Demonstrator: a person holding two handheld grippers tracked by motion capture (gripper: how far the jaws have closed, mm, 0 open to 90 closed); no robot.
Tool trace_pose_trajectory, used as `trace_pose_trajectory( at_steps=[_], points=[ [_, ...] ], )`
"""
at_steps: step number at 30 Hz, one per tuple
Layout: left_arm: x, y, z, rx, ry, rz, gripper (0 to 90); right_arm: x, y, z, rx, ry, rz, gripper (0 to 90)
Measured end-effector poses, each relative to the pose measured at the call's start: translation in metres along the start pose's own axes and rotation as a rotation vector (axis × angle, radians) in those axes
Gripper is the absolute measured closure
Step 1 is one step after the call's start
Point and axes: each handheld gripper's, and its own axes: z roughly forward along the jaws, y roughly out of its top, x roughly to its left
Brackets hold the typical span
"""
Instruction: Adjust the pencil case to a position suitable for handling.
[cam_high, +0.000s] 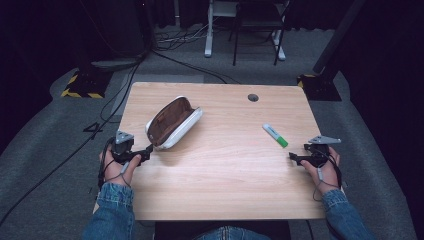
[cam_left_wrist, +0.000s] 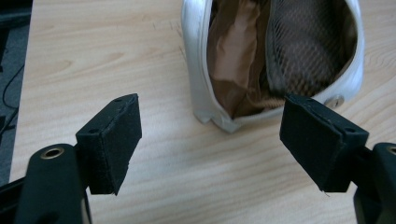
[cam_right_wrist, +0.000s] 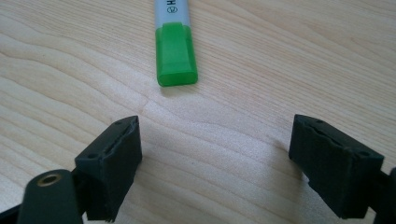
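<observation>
High view: open pencil case (cam_high: 173, 122) lies on the wooden surface (cam_high: 220, 170), landmark for everything else. Green-capped marker (cam_high: 275, 135) lies well to its right, apart from it. Left claw (cam_high: 148, 150) sits just beside the case's near end, jaws wide, nothing between them. Right claw (cam_high: 292, 157) rests near the marker's capped end, farther from the case, jaws spread and empty.

Judgement: marker looks light, stiff, smooth plastic, may roll or slip; take it across the barrel mid-length. Case looks soft and will sag; pinch its rim beside the zip end (cam_left_wrist: 332, 100)
</observation>
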Motion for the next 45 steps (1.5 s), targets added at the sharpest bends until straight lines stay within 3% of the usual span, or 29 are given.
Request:
trace_pose_trajectory(
  at_steps=[13,17,37,39,45],
  points=[
    [-0.001,0.019,0.010,-0.078,0.002,0.014,20.1,0.000,0.000,0.000,-0.001,-0.001,0.000,16.9],
    [0.000,0.024,0.017,-0.081,0.018,0.023,20.1,0.000,0.000,0.000,0.000,0.000,0.000,16.9],
    [0.006,0.039,0.059,-0.089,-0.012,0.030,22.4,0.000,0.000,0.000,-0.002,-0.001,0.000,16.9],
    [0.008,0.039,0.064,-0.106,-0.019,0.020,23.9,0.000,0.000,0.000,-0.001,0.000,-0.001,17.0],
    [0.013,0.036,0.077,-0.088,-0.033,-0.014,27.8,0.000,0.000,0.000,-0.002,-0.001,0.000,17.1]
  ],
)
